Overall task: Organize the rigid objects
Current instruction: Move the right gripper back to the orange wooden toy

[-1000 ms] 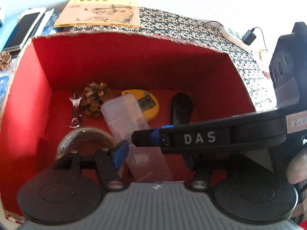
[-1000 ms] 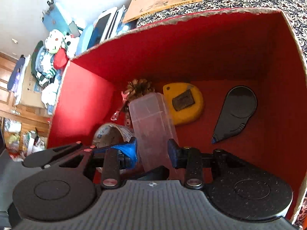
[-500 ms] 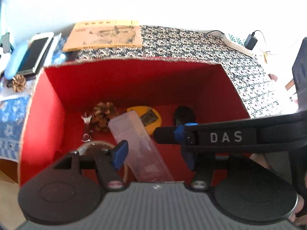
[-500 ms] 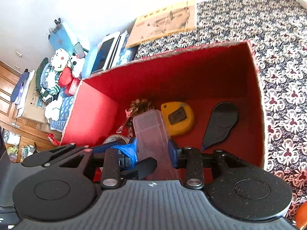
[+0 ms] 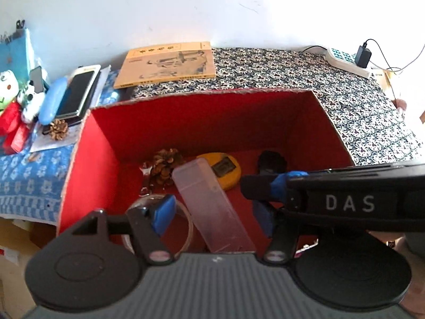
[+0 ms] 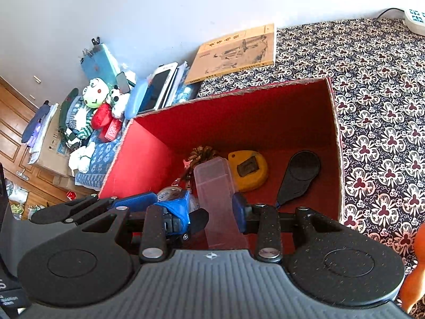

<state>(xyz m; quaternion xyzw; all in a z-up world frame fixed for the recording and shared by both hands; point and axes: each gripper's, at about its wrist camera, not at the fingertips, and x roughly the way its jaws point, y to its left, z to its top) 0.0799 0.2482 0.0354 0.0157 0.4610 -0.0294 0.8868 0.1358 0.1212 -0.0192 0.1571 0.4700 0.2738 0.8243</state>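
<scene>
Home, looks like a bedroom or living room. Floral patterned cloth (image 6: 377, 85) covers the surface; at 10 o'clock sit plush toys (image 6: 99, 106), with a wooden cabinet (image 6: 16, 122) and cardboard box (image 6: 53, 148) at 9. A book (image 5: 167, 63) lies against the white wall at 12, power strip with charger (image 5: 350, 58) at 2.

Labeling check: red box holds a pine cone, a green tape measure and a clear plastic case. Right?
Not quite: the tape measure is yellow, clear in the right wrist view. The rest stands: pine cone and clear plastic case are in the red box.
</scene>
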